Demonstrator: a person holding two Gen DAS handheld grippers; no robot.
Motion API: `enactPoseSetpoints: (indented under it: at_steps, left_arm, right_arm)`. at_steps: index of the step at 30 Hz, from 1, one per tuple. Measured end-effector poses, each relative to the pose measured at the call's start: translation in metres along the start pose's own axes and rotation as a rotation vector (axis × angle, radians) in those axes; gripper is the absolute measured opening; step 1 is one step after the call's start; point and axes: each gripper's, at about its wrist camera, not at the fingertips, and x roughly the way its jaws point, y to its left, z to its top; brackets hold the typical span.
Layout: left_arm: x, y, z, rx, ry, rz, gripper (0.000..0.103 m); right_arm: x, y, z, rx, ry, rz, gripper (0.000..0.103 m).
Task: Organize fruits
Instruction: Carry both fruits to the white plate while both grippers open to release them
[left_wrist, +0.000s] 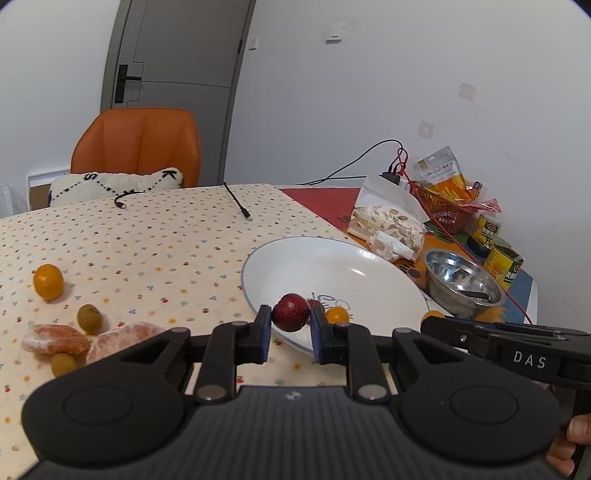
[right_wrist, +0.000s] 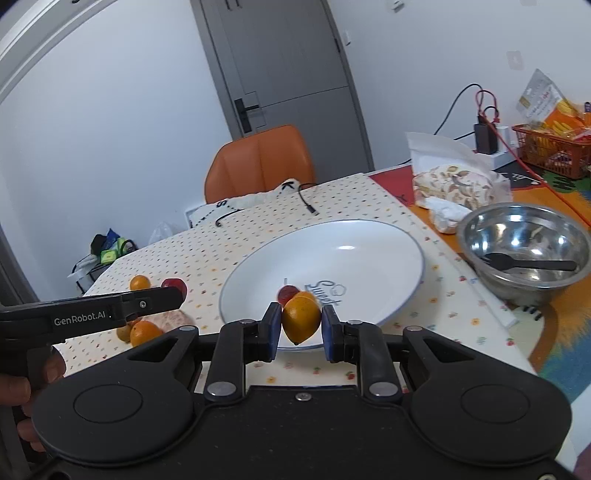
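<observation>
Now pinched between left gripper (left_wrist: 290, 326) pads, a red fruit (left_wrist: 291, 312) over the white plate's (left_wrist: 369, 275) near rim, and squeezed inside right gripper (right_wrist: 301, 326), an orange kumquat (right_wrist: 301, 319) above that same rim.

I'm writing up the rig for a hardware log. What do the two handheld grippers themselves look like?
Both are matte black plastic. The left gripper and right gripper each have two blue-padded fingers on black linkages with silver pivot pins, two round discs and a ribbed centre plate. Seen side-on, white lettering reads "GenRobot.AI" on the left and "DAS" on the right. Bare fingers grip the handles; no sleeves or cables show.
</observation>
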Motion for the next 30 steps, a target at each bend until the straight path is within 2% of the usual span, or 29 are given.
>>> enactPoseSetpoints:
  at_steps: [11, 18, 26, 30]
  left_arm:
    - [0.02, -0.02, 0.01, 0.034, 0.013, -0.043, 0.021]
    - [0.028, -0.018, 0.011, 0.023, 0.041, -0.03, 0.021]
    - [0.022, -0.003, 0.009, -0.015, 0.065, -0.003, 0.029]
    - [0.015, 0.007, 0.008, -0.031, 0.065, 0.017, 0.04]
  right_arm:
    - [-0.004, -0.013, -0.002, 0.021, -0.007, -0.033, 0.022]
    - [-0.002, -0.012, 0.001, 0.023, -0.012, -0.03, 0.022]
    - [0.003, -0.009, 0.002, 0.021, -0.015, -0.023, 0.022]
    - [0.006, -0.009, 0.003, 0.022, -0.013, -0.024, 0.022]
